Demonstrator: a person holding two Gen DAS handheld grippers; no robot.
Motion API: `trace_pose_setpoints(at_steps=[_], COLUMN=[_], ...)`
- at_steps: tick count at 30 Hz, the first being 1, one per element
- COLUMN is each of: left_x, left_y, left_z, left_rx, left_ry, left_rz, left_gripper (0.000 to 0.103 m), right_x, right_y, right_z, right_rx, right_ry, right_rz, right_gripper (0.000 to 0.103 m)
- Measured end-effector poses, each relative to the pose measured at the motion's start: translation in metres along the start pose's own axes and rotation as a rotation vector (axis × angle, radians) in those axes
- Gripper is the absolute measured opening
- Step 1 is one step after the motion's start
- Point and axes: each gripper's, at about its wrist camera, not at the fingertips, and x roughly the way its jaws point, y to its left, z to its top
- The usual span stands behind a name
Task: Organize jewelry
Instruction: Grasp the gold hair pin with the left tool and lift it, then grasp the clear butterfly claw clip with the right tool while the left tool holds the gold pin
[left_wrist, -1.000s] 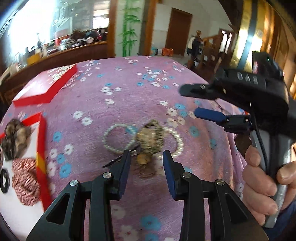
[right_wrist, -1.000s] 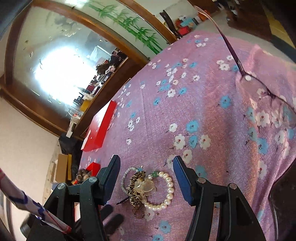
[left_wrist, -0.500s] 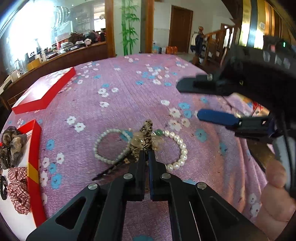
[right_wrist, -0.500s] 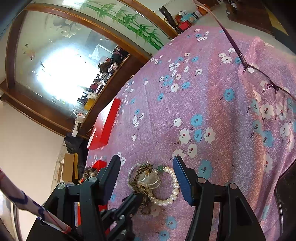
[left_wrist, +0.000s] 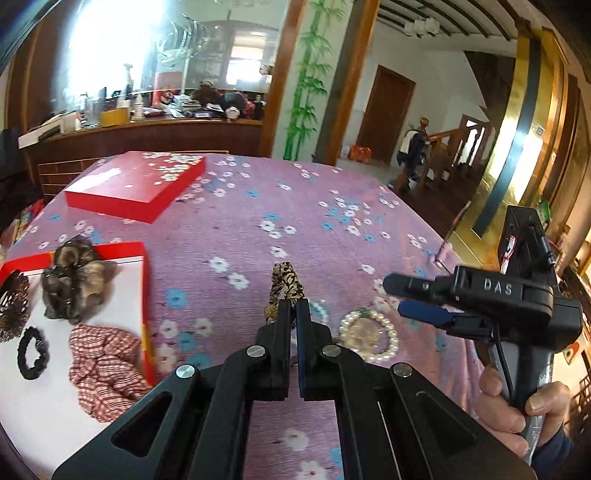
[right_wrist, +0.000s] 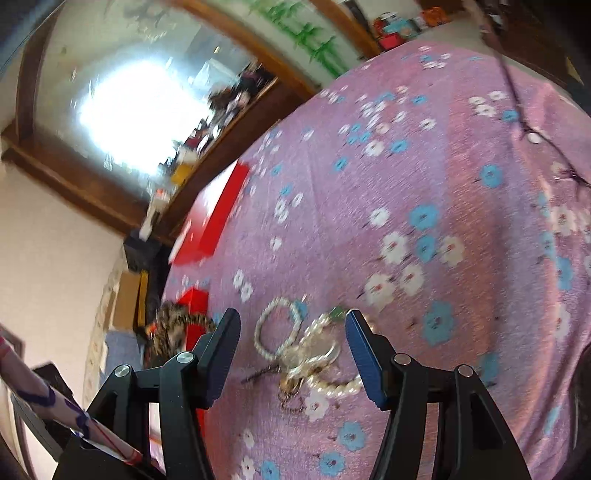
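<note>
My left gripper (left_wrist: 292, 306) is shut on a leopard-print hair tie (left_wrist: 285, 284), which stands up above the purple flowered cloth; the same hair tie (right_wrist: 173, 326) shows blurred at the left of the right wrist view. A pearl bracelet (left_wrist: 369, 334) lies on the cloth to the right of it. My right gripper (right_wrist: 291, 321) hangs open over a small pearl bracelet (right_wrist: 277, 328), a larger pearl bracelet (right_wrist: 332, 384) and a tangle of small pieces (right_wrist: 310, 354). In the left wrist view the right gripper (left_wrist: 410, 299) is held by a hand at the right.
An open red box (left_wrist: 142, 295) at the left holds a checked scrunchie (left_wrist: 99, 365), a brown hair bow (left_wrist: 74, 284) and a black hair tie (left_wrist: 31, 352). Its red lid (left_wrist: 136, 184) lies farther back. Spectacles (right_wrist: 532, 136) rest at the cloth's right edge.
My left gripper has shut on the leopard-print hair tie and lifted it away from the pile, toward the left. The right gripper shifted slightly over the bracelets, staying open.
</note>
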Motion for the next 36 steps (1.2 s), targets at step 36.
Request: trace_pose_setpoints(at_steps=[36], left_x=[0.003], left_y=[-0.003], left_z=[-0.015], left_rx=[0.072], left_ry=[-0.050], left_rz=[0.080], left_gripper=[0.002], right_x=[0.003], right_y=[0.057], right_z=[-0.030], right_rx=[-0.371], right_ry=[-0.136], right_rz=[-0.290], right_gripper=[0.046])
